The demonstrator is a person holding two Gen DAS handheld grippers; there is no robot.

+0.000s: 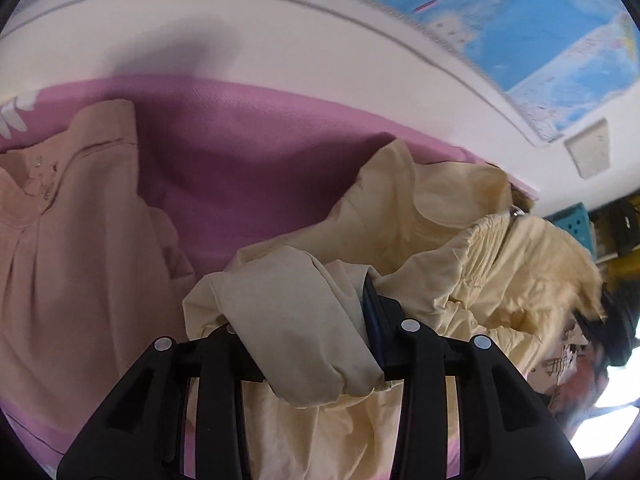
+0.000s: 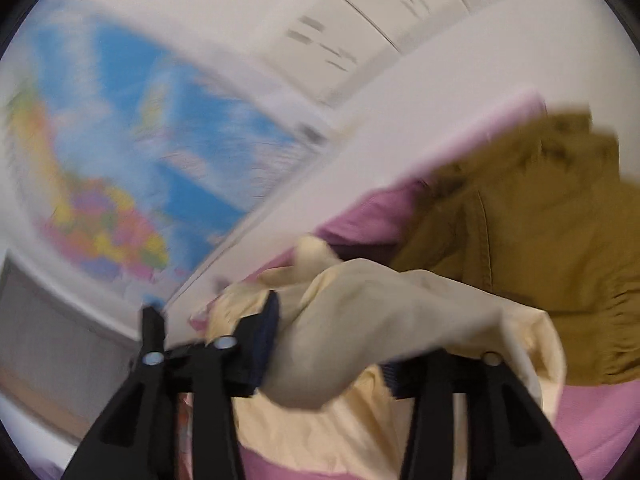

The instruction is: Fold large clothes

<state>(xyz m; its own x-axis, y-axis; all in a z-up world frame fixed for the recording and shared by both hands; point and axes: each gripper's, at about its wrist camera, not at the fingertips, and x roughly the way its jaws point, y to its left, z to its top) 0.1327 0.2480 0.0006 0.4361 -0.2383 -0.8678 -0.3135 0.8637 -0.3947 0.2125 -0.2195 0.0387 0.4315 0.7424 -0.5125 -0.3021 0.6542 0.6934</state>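
Cloth of the cream jacket (image 1: 420,216) lay bunched in both tools: left tool (image 1: 304,344) gripped it, right tool (image 2: 332,344) we could not tell; we needed even tension.

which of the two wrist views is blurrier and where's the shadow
Right wrist view: heavy motion blur smears the wall map and mustard jacket. Left wrist view: mostly sharp, with a dark shadow on the pink sheet beside the cream jacket.

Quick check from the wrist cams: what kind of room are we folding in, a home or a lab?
Most likely a bedroom at home. The clothes lie on a pink bedsheet set against a white wall, a colourful world map hangs on that wall, and more garments wait nearby: a peach one and a mustard jacket.
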